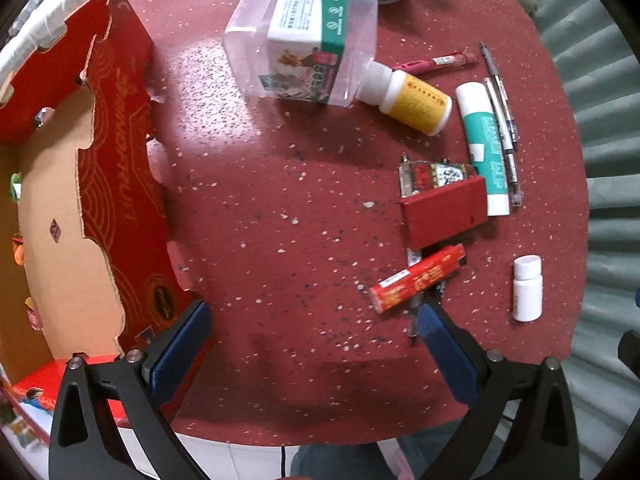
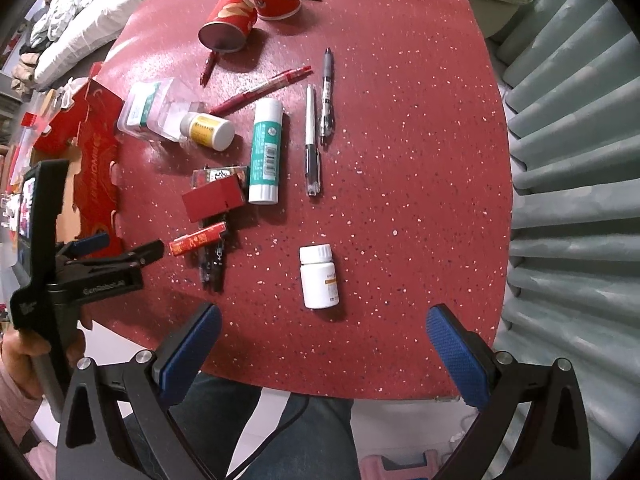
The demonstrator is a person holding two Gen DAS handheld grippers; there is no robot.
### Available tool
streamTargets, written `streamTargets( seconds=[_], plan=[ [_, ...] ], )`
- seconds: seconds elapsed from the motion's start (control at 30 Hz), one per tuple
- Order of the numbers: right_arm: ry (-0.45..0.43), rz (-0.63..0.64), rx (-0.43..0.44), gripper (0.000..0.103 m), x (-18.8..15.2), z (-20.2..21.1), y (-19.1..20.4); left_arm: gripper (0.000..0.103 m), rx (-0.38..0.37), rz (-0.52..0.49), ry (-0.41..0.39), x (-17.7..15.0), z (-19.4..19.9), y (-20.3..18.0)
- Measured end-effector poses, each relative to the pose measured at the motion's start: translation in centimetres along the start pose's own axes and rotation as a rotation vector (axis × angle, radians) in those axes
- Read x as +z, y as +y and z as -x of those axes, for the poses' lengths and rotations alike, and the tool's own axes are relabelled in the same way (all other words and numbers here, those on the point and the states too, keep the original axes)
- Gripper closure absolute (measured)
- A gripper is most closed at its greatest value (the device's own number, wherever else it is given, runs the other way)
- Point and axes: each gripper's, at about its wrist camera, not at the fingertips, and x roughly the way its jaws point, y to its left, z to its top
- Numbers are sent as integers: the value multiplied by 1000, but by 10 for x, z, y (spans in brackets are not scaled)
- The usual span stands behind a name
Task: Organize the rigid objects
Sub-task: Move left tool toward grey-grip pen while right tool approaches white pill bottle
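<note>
White pill bottle (image 2: pixel 318 277) lies between the gaping right gripper (image 2: pixel 324 346) fingers; left gripper (image 1: pixel 314 344) gapes too.

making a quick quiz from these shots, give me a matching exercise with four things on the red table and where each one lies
Things:
1. white pill bottle
2. glue stick
3. yellow-label bottle
4. red chip can

Places:
A. far end of the table, on its side
B. alone, nearest the right gripper
C. against the clear plastic container
D. beside the dark red box

Pairs: 1-B, 2-D, 3-C, 4-A
</note>
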Motion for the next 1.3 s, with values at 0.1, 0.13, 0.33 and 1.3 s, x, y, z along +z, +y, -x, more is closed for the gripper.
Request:
streamTargets(
  seconds=[0.1, 0.13, 0.33, 1.3],
  plan=[
    [11, -1, 4, 0, 0, -5, 0, 0, 17, 11, 2, -4, -1, 6],
    [12, 0, 5, 0, 0, -6, 1, 0, 30, 15, 3, -5, -2, 8],
    [28, 4, 10, 0, -2, -16, 3, 0, 47, -5, 1, -14, 2, 22],
    [106, -60, 27, 0, -28, -43, -18, 0, 247, 16, -108, 40, -11, -10]
  ],
)
